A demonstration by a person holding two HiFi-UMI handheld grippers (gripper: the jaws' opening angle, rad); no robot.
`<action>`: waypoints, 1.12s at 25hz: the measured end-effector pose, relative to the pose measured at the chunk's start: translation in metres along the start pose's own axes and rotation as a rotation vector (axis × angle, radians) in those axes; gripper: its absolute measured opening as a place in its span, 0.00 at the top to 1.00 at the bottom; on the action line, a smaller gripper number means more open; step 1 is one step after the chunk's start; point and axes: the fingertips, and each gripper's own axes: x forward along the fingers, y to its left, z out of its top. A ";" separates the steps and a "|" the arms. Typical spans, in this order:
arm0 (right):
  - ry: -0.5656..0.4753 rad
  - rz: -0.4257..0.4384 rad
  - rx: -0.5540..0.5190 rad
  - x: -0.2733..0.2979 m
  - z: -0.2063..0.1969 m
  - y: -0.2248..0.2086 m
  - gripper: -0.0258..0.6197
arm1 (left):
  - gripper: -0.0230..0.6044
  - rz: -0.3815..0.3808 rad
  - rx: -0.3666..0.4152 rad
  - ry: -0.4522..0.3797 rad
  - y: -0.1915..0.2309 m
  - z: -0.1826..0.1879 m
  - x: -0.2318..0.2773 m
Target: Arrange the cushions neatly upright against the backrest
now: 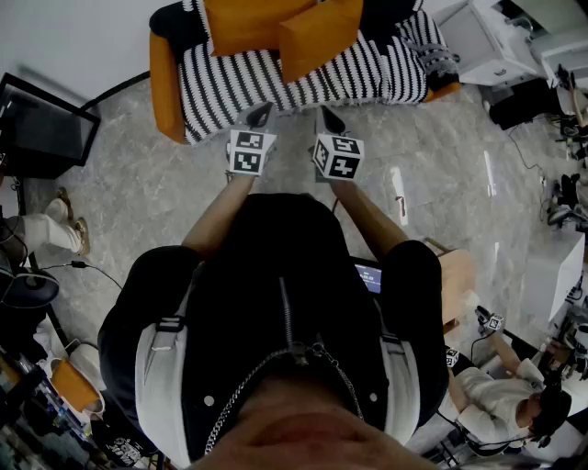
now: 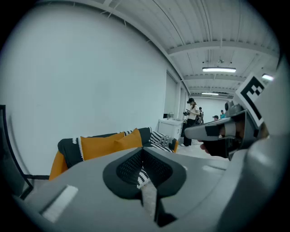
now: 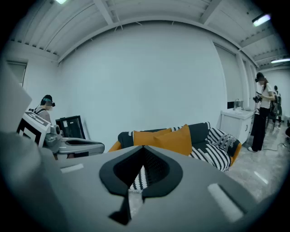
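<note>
A sofa (image 1: 276,78) with a black-and-white striped cover and orange sides stands ahead of me on the floor. Two orange cushions lean against its backrest, one flat (image 1: 243,23) and one tilted in front of it (image 1: 320,39); both also show in the right gripper view, the flat cushion (image 3: 147,137) and the tilted cushion (image 3: 176,139). A small patterned cushion (image 1: 439,57) lies at the sofa's right end. My left gripper (image 1: 261,116) and right gripper (image 1: 330,120) are held side by side short of the sofa's front edge. Both are shut and hold nothing.
A black screen (image 1: 41,124) stands on the floor at the left. A white cabinet (image 1: 482,41) is right of the sofa. A wooden stool (image 1: 457,275) and a seated person (image 1: 501,395) are at my right. Another person (image 3: 261,111) stands by the cabinet.
</note>
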 end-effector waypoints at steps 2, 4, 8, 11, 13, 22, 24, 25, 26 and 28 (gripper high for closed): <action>-0.009 0.005 -0.024 -0.001 0.002 0.005 0.96 | 0.95 0.004 -0.003 0.000 0.003 0.001 -0.001; -0.018 0.011 -0.045 -0.004 0.003 0.013 0.96 | 0.95 0.003 -0.012 0.002 0.005 -0.001 -0.004; -0.050 0.035 -0.037 -0.007 0.008 0.026 0.96 | 0.95 0.006 -0.023 0.006 0.010 -0.003 -0.006; -0.030 0.033 -0.019 -0.013 -0.001 0.022 0.96 | 0.95 0.005 -0.025 0.028 0.003 -0.011 -0.005; -0.013 0.031 -0.014 -0.010 -0.004 0.014 0.96 | 0.95 0.002 -0.020 0.035 -0.001 -0.011 0.002; 0.040 0.035 0.041 0.015 -0.014 -0.011 0.96 | 0.95 -0.014 -0.015 0.081 -0.007 -0.016 0.027; 0.039 0.041 0.043 0.028 -0.010 -0.018 0.96 | 0.95 -0.005 -0.018 0.080 -0.001 -0.012 0.041; 0.039 0.044 0.046 0.036 -0.007 -0.023 0.96 | 0.95 -0.001 -0.018 0.083 0.002 -0.010 0.049; 0.039 0.047 0.049 0.045 -0.004 -0.028 0.96 | 0.95 0.001 -0.017 0.087 0.005 -0.009 0.058; 0.043 0.051 0.056 0.062 0.000 -0.037 0.96 | 0.95 0.002 -0.015 0.098 0.010 -0.008 0.074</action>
